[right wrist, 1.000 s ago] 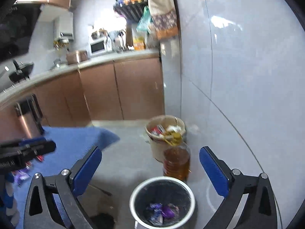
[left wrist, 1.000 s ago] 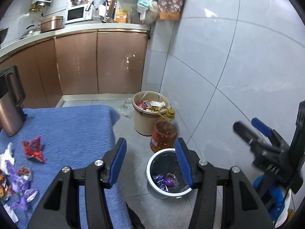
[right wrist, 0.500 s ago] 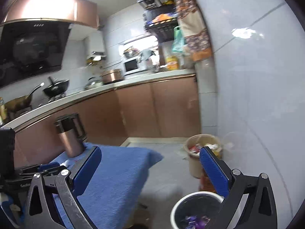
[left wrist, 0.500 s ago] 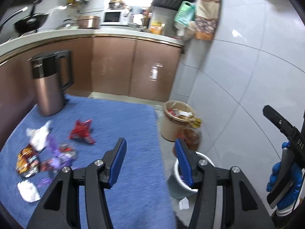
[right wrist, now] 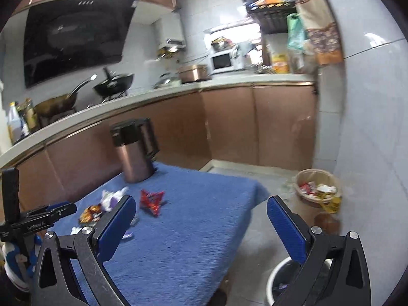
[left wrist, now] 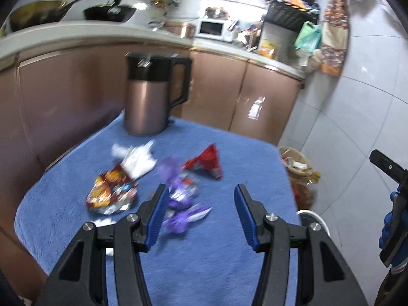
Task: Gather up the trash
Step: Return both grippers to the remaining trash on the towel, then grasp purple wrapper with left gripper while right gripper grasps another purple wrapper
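The person is heading into a pick: the left gripper (left wrist: 201, 213) is hanging over the blue-covered tabletop (left wrist: 229, 267) with its fingers (left wrist: 158, 213) spread and nothing between them, and the right gripper (right wrist: 201, 232) is likewise spread and empty. The trash is lying in a loose cluster in front of the brown kettle (left wrist: 150, 94): a white crumpled paper (left wrist: 139, 162) nearest the kettle, a red wrapper (left wrist: 205, 164) beside it toward the tabletop's right edge, an orange and red snack packet (left wrist: 109, 193) on the kettle's left side and nearer the camera, and purple wrappers (left wrist: 182, 204) nearest the left gripper, just ahead of its left finger. The next move probably calls for the left gripper to be lowering onto one purple wrapper, straddling it with both fingers and pinching thin crinkly foil without dragging its neighbours; the picture is blurred, so the exact piece is hard to single out. The white-rimmed bin (right wrist: 283, 278), standing on the floor well beyond the tabletop's edge opposite the kettle, looks to be the drop point; a tan bin (right wrist: 318, 186) of rubbish is standing farther back by the tiled wall. Behind the kettle, copper-coloured cabinets (left wrist: 224, 94) are running under a counter carrying pans and a microwave (left wrist: 210, 28).
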`<state>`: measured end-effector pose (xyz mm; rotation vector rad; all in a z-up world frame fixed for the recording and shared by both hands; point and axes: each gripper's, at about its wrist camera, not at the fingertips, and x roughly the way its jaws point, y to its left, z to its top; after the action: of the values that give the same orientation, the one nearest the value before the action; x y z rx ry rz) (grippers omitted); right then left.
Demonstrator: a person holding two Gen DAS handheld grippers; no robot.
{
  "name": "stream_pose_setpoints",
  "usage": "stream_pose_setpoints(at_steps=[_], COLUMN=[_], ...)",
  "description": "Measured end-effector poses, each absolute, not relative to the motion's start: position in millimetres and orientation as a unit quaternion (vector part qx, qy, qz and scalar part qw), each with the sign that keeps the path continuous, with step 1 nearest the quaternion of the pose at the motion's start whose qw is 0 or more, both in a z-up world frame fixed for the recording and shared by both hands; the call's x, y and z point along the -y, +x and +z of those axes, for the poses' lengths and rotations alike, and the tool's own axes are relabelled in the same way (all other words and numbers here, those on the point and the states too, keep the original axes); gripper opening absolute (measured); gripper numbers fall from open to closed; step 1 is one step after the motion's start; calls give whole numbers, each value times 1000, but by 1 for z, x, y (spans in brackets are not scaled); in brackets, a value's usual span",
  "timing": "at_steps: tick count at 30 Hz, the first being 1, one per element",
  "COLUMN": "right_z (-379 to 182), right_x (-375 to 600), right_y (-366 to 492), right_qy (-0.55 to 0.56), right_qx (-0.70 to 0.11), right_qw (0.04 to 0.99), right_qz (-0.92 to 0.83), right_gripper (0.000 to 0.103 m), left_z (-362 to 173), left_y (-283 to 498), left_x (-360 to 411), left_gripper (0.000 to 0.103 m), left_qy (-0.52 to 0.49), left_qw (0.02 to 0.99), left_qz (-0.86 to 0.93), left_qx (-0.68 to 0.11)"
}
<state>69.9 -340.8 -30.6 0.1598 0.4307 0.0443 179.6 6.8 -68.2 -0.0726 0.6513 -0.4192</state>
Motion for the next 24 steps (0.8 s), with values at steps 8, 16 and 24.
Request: stream_pose_setpoints(at_steps=[8,16,24], right_z=[-70,-107,-136], right_x=[290,254,222], right_y=[129,181,227], right_qy=[66,56,52], right_qx=[-284,-336,-372], right_qw=[951,926,902], right_qz=[101,161,214], right_gripper=[103,103,89], left_z=[-141,-172,-186], left_y=[207,243,259], left_x=[-12,-5,0], left_gripper=[51,51,38], left_qy=[-42,-65,-73], left_qw=[894,878,867], left_qz=[-192,-189,-206], left_qx=[-402,-435,-448])
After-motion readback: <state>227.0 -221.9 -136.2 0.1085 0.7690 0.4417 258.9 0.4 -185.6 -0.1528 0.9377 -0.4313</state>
